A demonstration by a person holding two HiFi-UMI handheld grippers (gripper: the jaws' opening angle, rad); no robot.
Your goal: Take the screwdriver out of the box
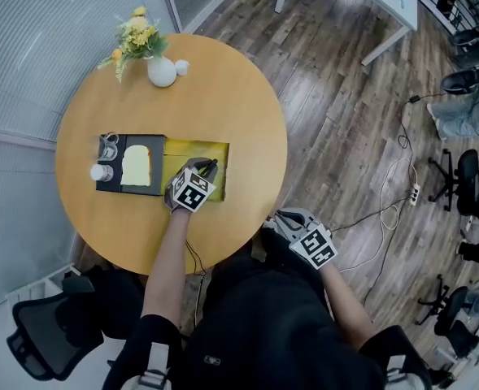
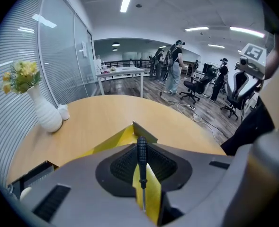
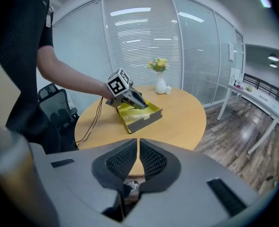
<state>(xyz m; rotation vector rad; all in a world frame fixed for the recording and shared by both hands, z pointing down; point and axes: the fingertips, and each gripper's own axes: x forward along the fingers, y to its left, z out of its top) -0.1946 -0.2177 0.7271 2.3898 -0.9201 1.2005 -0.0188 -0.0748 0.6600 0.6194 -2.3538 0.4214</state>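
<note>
Right gripper (image 3: 138,144) sits nearest me, off the table's edge by the person's lap, jaws pressed together with nothing between them. Round wooden table (image 1: 231,96) lies ahead. White vase (image 1: 161,71) of yellow flowers stands at its far side, with a small white object just beside it. Black tray (image 1: 159,167) with a pale insert and two small items lies against the box (image 1: 182,146), which is grey outside and yellow within. Left gripper (image 1: 208,167) hangs over the open box. I read its jaws as closed partway on the screwdriver (image 2: 141,157): black ribbed handle pinched between the pads, thin metal shaft running back toward the camera. One grey box corner stands just ahead of the handle.
</note>
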